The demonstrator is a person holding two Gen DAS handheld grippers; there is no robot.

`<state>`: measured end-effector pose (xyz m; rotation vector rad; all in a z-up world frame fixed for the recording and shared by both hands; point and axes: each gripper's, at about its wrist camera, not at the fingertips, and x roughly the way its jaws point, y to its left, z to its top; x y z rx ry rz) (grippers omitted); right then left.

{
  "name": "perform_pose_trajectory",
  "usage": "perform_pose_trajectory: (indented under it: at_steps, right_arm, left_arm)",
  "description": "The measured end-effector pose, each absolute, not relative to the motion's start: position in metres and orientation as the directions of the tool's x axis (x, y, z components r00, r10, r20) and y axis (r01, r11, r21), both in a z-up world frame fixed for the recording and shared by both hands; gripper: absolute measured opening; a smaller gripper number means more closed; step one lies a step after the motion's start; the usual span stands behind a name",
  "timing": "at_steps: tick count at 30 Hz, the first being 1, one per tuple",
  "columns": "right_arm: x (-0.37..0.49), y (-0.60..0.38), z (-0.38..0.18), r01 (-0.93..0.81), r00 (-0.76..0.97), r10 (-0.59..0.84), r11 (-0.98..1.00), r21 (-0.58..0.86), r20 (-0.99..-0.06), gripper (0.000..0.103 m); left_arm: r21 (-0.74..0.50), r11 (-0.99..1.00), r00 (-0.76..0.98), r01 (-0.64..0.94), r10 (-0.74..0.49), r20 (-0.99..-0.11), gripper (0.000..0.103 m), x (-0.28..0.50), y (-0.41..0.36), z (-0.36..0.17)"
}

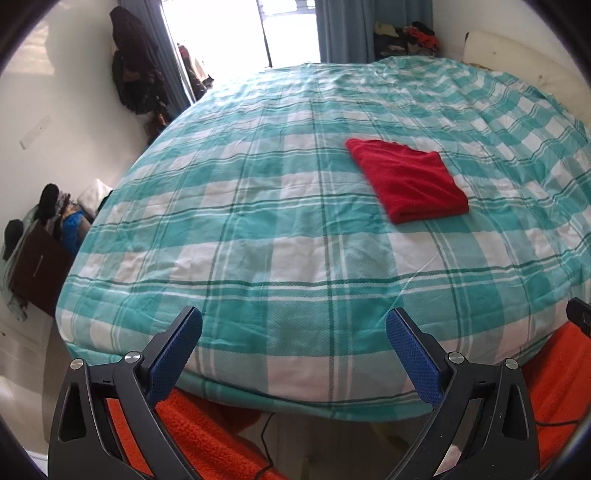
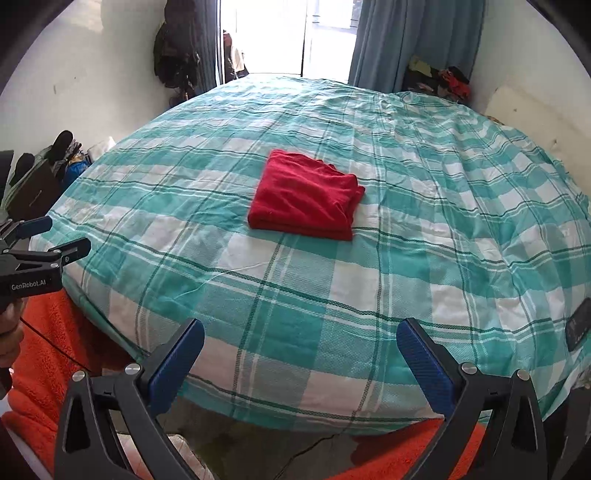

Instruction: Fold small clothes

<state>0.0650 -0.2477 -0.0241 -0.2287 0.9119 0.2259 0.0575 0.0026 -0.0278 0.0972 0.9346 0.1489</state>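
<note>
1. Blue-padded fingers of the left gripper (image 1: 293, 328) fill the foreground, jaws spread wide, nothing between them; aimed down over the near edge of the bed (image 1: 258, 229).
2. Right gripper (image 2: 300, 338) likewise: jaws wide apart, empty, above the bed's near edge.
3. Red garment (image 2: 306, 197) lies folded into a neat rectangle on the teal-and-white checked cover, mid-bed, well apart from both grippers.
4. Orange fleece (image 2: 55, 350) shows below the mattress edge, under both grippers.
5. Dark phone-like object (image 2: 578, 325) rests at the bed's right edge.
6. Clothes pile (image 1: 406, 38) sits by the curtains (image 1: 343, 29) at the far side.
</note>
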Motion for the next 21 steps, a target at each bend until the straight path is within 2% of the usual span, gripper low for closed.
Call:
perform_pose_trajectory:
  at_steps: [8,14,21]
  right_arm:
    - [0.054,-0.236,-0.017,-0.326,0.556,0.13,0.943,-0.071,-0.821,0.103]
    - [0.049,-0.231,-0.008,-0.339,0.541,0.122,0.937,-0.084,-0.832,0.103]
    - [0.031,-0.243,0.009,-0.294,0.531,0.137,0.955,-0.03,-0.836,0.103]
  left_arm:
    - [0.153,0.987,0.568,-0.041,0.149,-0.809,0.102,0.05,0.0,-0.028]
    - [0.099,0.995,0.548,0.006,0.079,-0.833,0.102,0.037,-0.001,-0.02]
    - [0.093,0.993,0.521,0.075,0.04,-0.853,0.102,0.03,-0.016,-0.001]
